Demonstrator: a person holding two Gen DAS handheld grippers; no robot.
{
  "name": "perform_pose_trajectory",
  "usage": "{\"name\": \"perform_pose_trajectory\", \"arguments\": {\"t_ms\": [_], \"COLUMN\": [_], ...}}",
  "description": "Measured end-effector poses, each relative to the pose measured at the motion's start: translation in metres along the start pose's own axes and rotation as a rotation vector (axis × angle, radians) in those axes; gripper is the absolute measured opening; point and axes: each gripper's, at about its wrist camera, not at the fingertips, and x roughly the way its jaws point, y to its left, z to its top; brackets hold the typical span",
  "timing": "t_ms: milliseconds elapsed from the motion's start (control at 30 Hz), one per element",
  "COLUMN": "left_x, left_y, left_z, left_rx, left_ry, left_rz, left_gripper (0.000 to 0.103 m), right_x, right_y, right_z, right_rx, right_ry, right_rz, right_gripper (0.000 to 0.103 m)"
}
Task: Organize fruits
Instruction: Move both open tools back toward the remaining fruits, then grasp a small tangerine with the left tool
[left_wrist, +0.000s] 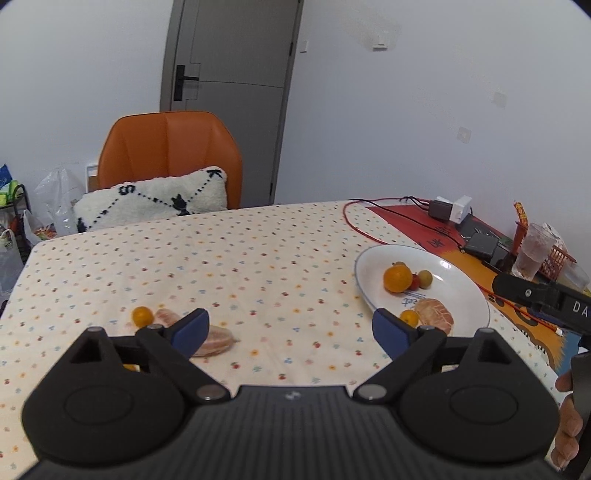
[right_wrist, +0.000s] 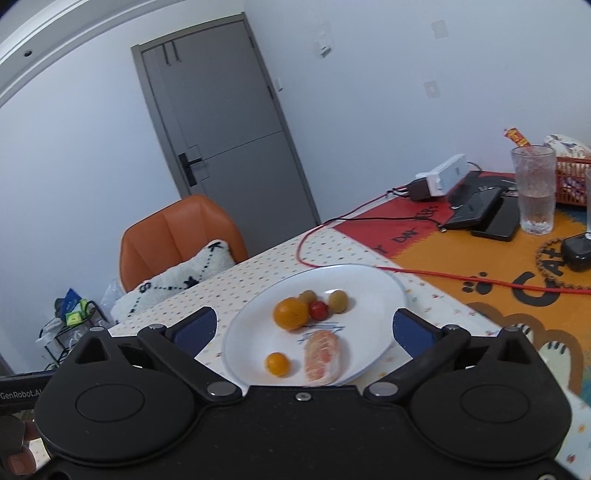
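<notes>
A white plate (right_wrist: 373, 295) (left_wrist: 458, 295) holds an orange (right_wrist: 290, 314) (left_wrist: 397, 278), a red cherry tomato (right_wrist: 318, 310), two greenish small fruits (right_wrist: 337, 301), a small yellow tomato (right_wrist: 277, 363) and a peeled citrus piece (right_wrist: 322, 356) (left_wrist: 436, 314). On the dotted tablecloth (left_wrist: 258, 266) to the left lie a small yellow fruit (left_wrist: 142, 316) and two peeled citrus pieces (left_wrist: 218, 341). My left gripper (left_wrist: 290, 330) is open above the cloth, empty. Over the plate's near edge my right gripper (right_wrist: 304, 328) stands wide open, holding nothing.
A red cable (right_wrist: 443, 275) runs behind the plate. A glass of water (right_wrist: 535, 188), dark devices (right_wrist: 491, 214), a power strip (right_wrist: 443, 175) and a red basket (right_wrist: 572, 181) crowd the orange mat on the right. An orange chair (left_wrist: 166, 155) with a cushion stands behind the table.
</notes>
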Motion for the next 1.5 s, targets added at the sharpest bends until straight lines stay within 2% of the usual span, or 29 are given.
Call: {"name": "perform_pose_trajectory", "arguments": {"t_ms": [367,600,833,1200,1500], "left_x": [-0.030,-0.049,-0.056,-0.042,-0.020], "left_y": [0.052,0.092,0.112,0.129,0.130], "left_z": [-0.006,-0.008,-0.007,-0.018,-0.025], "left_rx": [-0.047,-0.122,-0.141,-0.203,-0.213], "left_ry": [-0.023,-0.054,-0.079,-0.060,-0.027], "left_rz": [0.080,0.138,0.169,0.144,0.125], "left_gripper": [0.094,0.094,0.094,0.091,0.075], "right_x": [0.005,0.016,0.029,0.051,0.065], "right_y": [0.043,0.075,0.099,0.124,0.138], "right_z": [-0.009,-0.011,-0.018,-0.030,-0.039], "right_rx": [-0.039,-0.092,-0.110,-0.142,-0.194], "right_ry": [0.038,0.073,0.125,0.206,0.251], "right_rz": [0.100,0.155,0.239,0.344,0.391], "right_gripper": [0.103,0.103,0.103,0.103,0.103]}}
